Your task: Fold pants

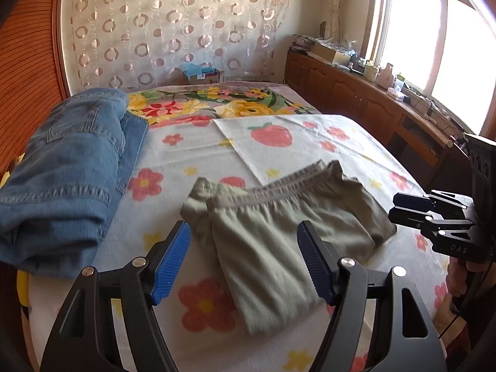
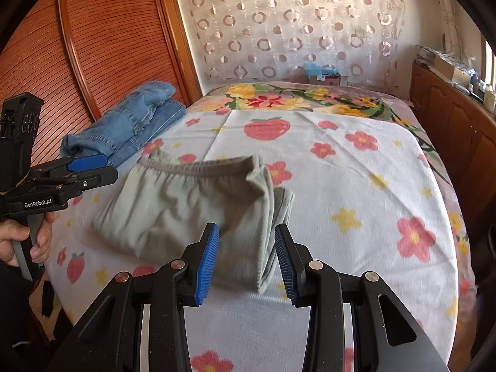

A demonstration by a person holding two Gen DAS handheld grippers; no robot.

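Observation:
Olive-green pants (image 1: 272, 217) (image 2: 173, 204) lie folded on the flowered bed sheet (image 1: 310, 142) (image 2: 356, 186), with the grey elastic waistband on the far side. My left gripper (image 1: 245, 232) (image 2: 107, 168) hovers over their near left part, its blue pads wide open and gripping no cloth. My right gripper (image 2: 247, 229) (image 1: 398, 209) stands open over the right folded edge, which shows in the gap between its pads without being pinched. A person's hand (image 2: 18, 238) holds the left gripper's handle.
A folded stack of blue jeans (image 1: 62, 170) (image 2: 139, 121) lies at the bed's left side. A wooden wardrobe door (image 2: 108, 46) stands to the left. A low wooden cabinet (image 1: 341, 86) with clutter runs under the window on the right. A cardboard box (image 1: 201, 76) sits behind the bed.

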